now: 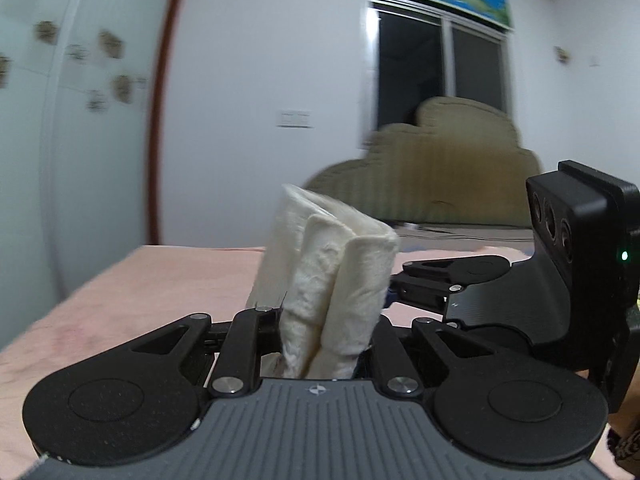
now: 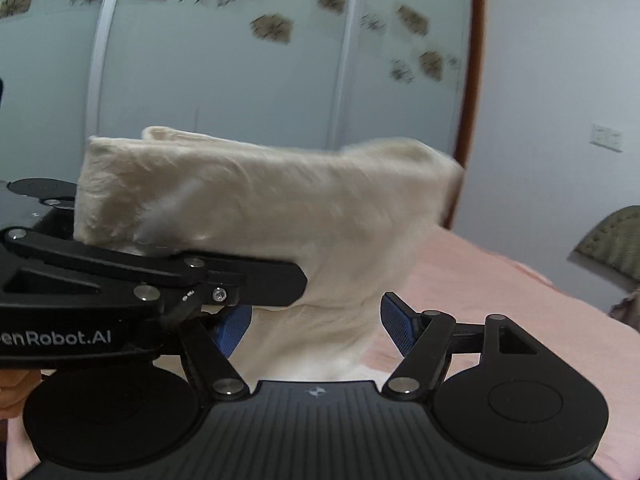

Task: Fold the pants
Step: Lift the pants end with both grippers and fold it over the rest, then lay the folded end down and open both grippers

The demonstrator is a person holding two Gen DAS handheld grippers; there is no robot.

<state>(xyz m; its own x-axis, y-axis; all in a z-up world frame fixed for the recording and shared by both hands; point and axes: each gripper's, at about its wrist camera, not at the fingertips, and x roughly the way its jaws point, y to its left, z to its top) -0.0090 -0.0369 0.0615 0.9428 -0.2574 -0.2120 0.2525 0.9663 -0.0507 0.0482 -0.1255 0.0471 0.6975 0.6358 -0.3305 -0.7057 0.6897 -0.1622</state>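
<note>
Your left hand-held gripper (image 1: 324,332) is clamped on the bunched cream pants (image 1: 328,280), lifted above the pink bed (image 1: 140,280). Your right hand-held gripper (image 2: 316,320) is spread around the cloth, ungripped; layers may slip apart.

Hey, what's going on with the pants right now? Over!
Left gripper shut on cream pants, bunched, lifted above pink bed. Right gripper open around the cloth. Nothing in the way.

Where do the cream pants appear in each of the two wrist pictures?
Left wrist: the cream pants stand bunched at bottom centre, clamped in the left tool.
Right wrist: they stretch across the middle, hanging down between open blue pads.
Shared landmark: the pink bed cover.
</note>
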